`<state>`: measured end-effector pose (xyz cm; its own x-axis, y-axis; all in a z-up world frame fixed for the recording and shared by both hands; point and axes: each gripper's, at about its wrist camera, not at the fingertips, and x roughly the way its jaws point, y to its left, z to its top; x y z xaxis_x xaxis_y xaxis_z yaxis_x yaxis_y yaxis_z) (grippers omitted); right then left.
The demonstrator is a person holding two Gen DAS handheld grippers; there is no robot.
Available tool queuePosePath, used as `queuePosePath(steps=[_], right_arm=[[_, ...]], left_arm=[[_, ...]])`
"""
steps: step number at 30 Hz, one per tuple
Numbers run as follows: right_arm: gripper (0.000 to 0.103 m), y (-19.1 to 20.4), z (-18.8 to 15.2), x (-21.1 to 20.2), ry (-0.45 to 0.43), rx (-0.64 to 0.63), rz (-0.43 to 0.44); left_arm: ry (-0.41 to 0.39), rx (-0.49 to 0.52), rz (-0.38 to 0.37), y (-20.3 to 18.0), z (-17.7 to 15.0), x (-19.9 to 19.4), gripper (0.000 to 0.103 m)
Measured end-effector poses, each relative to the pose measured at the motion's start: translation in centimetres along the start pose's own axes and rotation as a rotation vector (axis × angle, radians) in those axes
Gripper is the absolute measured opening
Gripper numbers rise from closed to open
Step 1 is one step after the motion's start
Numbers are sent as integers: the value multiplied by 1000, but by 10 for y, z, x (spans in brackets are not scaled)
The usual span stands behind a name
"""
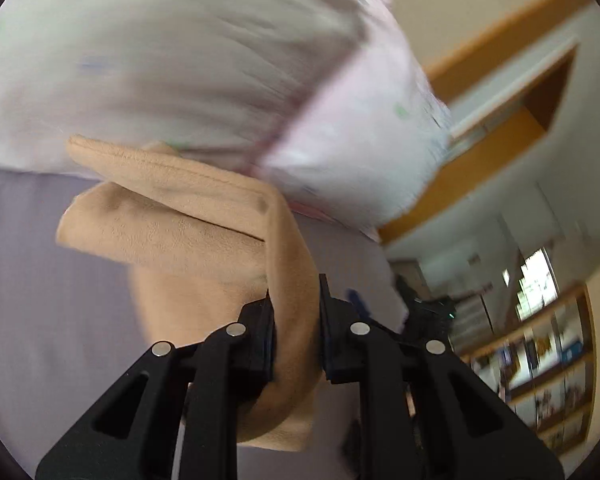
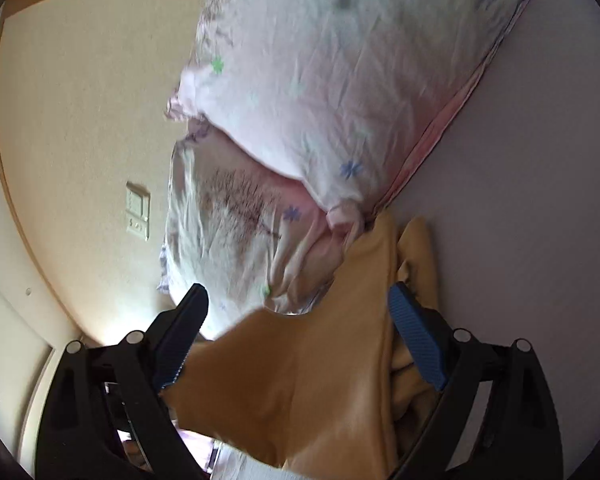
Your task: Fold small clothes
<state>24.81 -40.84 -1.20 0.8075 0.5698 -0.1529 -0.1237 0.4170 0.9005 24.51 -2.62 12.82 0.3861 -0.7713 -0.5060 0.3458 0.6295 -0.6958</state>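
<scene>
**Left wrist: tan cloth pinched for folding**

My left claw [image 1: 296, 320] clamps the tan garment [image 1: 188, 216], which trails toward 11 o'clock below a floral pillow [image 1: 180, 60]. My right claw [image 2: 296, 344] gapes, cloth draped between its fingers, probably to regrip.

Both cameras sit close behind their fingers, tilted. The left view faces the pillow [image 1: 220, 60] and shelves [image 1: 540, 360]; the right faces the wall [image 2: 80, 120]. Both share the pillow and tan cloth [image 1: 188, 220].
</scene>
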Motion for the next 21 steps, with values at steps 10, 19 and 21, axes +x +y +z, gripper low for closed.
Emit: queuePosePath(steps=[10, 19, 21], right_arm=[[93, -10, 13, -14, -5, 0, -96], [93, -1, 4, 52, 379, -90, -284], [93, 0, 0, 59, 412, -117, -304]], left_arm=[[201, -8, -155, -21, -24, 94, 39], [138, -127, 220, 70, -21, 60, 65], [183, -136, 215, 75, -26, 76, 66]])
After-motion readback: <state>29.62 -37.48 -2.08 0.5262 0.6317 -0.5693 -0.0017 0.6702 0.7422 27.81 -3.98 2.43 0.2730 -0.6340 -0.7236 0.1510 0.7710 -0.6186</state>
